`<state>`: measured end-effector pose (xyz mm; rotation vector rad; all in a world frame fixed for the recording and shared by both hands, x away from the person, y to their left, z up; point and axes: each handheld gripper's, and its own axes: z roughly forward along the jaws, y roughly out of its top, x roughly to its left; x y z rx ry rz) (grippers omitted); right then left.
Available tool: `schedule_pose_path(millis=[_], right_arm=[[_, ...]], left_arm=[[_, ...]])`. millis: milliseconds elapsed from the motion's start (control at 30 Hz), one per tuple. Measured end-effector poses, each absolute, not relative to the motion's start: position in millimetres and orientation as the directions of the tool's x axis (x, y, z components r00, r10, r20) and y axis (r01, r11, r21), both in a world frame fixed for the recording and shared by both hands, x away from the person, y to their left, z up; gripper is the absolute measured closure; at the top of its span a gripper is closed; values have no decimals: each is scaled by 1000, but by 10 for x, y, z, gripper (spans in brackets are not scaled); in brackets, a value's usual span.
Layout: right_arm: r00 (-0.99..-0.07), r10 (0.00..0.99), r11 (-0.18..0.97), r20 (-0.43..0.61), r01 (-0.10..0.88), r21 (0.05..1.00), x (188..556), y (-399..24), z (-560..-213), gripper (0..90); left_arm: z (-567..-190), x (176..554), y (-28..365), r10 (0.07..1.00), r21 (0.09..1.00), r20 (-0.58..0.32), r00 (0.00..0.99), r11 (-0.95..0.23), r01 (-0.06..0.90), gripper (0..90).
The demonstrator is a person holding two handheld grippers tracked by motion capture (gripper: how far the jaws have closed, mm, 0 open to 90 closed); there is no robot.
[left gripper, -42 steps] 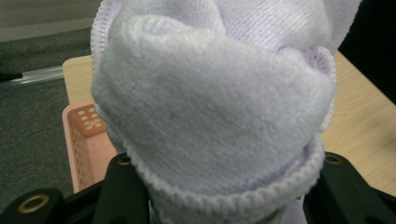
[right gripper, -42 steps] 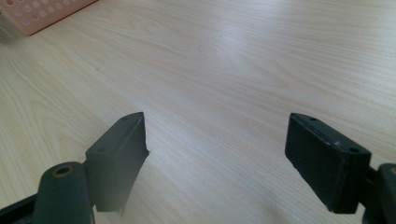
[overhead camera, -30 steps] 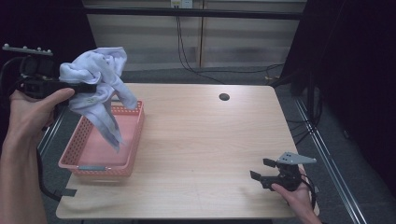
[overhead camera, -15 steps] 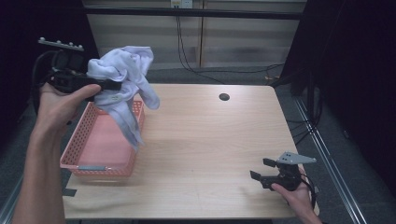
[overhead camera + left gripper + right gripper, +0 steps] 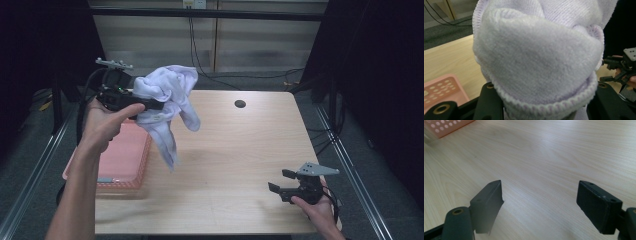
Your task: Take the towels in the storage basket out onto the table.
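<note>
Left gripper (image 5: 150,104) is raised above the desk's (image 5: 235,150) left side, its jaws clamped on a bundled white knitted garment (image 5: 167,100). The garment hangs free in the air; its lower end dangles over the desk just beside the right rim of the pink basket (image 5: 120,155), clear of the surface. The basket sits at the desk's left edge. In the left gripper view the garment (image 5: 536,60) bulges between both jaws. Right gripper (image 5: 280,181) rests low at the desk's near right corner, jaws standing wide apart with bare wood between them (image 5: 540,202). A small dark hole (image 5: 240,104) lies near the far edge
</note>
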<state>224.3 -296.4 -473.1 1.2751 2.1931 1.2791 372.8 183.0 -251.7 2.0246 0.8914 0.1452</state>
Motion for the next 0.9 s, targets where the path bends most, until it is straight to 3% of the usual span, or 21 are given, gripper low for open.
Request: schedule_pose_path(millis=[467, 900], right_arm=[[-565, 809, 216, 163, 543, 812, 2236, -2963, -4727, 209], [-570, 805, 217, 165, 542, 812, 2229, -2962, -4723, 210]], left_arm=[[-3028, 3541, 1143, 525, 758, -257, 812, -412, 506, 481], [-3862, 3459, 638, 467, 717, -316, 826, -453, 530, 468]])
